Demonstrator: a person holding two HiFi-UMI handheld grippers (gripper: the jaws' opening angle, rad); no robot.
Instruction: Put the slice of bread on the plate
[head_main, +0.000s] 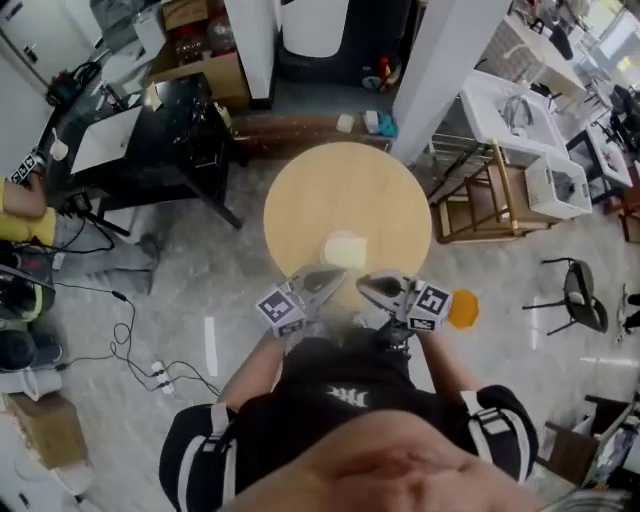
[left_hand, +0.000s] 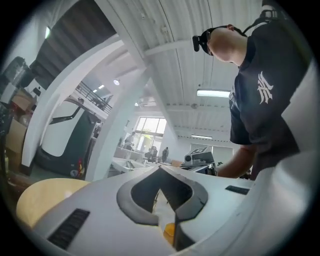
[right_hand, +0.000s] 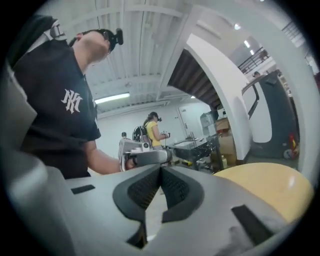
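On my left gripper (left_hand: 160, 169) the jaws met tip to tip, holding nothing, and on my right gripper (right_hand: 161, 168) likewise. Both hung side by side over the near edge of the round light wooden table (head_main: 300, 195). The pale slice of bread (head_main: 343, 250) lay just beyond them.

Matt plastic fingers (right_hand: 85, 215), smooth wooden table (head_main: 340, 190)

light: bright, even, from ceiling strips (left_hand: 215, 93) | focus: foreground soft | edges: fisheye-bent, dark vignette in gripper views
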